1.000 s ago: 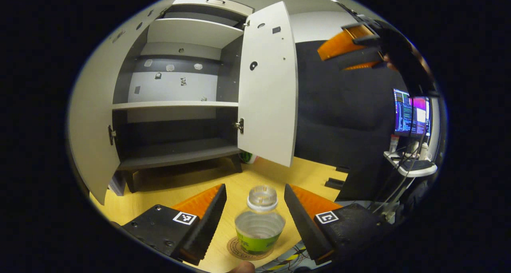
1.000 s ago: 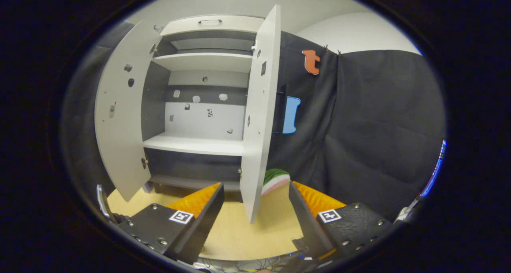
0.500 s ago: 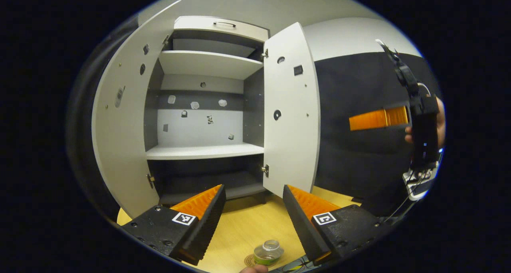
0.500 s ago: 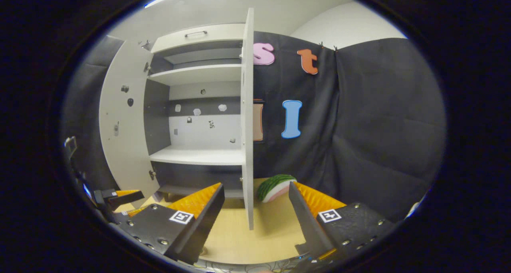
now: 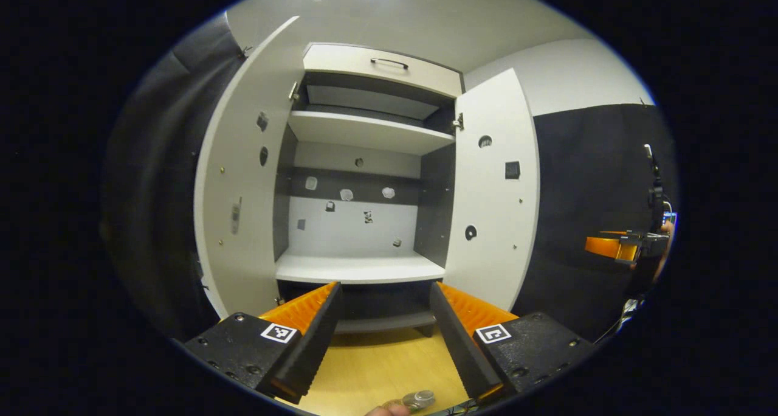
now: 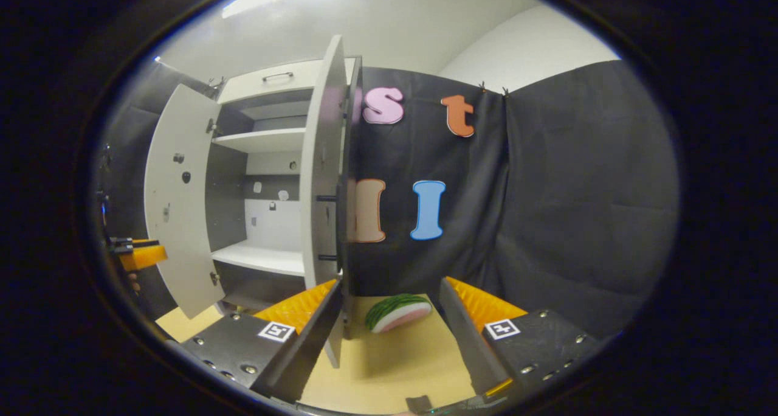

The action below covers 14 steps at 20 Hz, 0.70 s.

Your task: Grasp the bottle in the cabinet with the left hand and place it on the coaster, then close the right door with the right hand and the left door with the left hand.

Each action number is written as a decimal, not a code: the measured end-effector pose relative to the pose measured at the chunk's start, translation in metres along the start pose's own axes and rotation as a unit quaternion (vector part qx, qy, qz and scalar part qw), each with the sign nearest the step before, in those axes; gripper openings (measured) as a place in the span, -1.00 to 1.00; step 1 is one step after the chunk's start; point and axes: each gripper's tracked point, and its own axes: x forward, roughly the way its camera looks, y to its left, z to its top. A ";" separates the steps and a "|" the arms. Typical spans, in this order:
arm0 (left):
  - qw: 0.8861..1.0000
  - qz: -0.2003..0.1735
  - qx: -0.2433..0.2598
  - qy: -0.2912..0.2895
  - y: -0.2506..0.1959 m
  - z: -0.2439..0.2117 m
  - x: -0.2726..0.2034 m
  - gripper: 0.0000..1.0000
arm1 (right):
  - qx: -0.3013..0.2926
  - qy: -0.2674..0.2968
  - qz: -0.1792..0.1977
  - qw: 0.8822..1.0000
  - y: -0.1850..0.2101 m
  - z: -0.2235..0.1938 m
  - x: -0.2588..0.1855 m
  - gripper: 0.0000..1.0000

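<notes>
My left claw [image 5: 383,337] gaped empty before the cabinet [image 5: 364,179], bottle [image 5: 418,399] upright on the surface [image 5: 377,367] below it, label unreadable, my right claw [image 6: 389,337] apart beside the right door [image 6: 322,179], left door [image 6: 176,191] wide open

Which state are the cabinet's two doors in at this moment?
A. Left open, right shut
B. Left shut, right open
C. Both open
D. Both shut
C: in the left gripper view the left door and the right door both stand swung out from the cabinet, whose shelves show between them.
</notes>
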 end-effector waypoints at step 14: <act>0.996 0.055 0.072 0.002 0.047 0.035 -0.046 0.87 | 0.009 0.015 0.084 0.996 -0.018 -0.001 0.157 0.96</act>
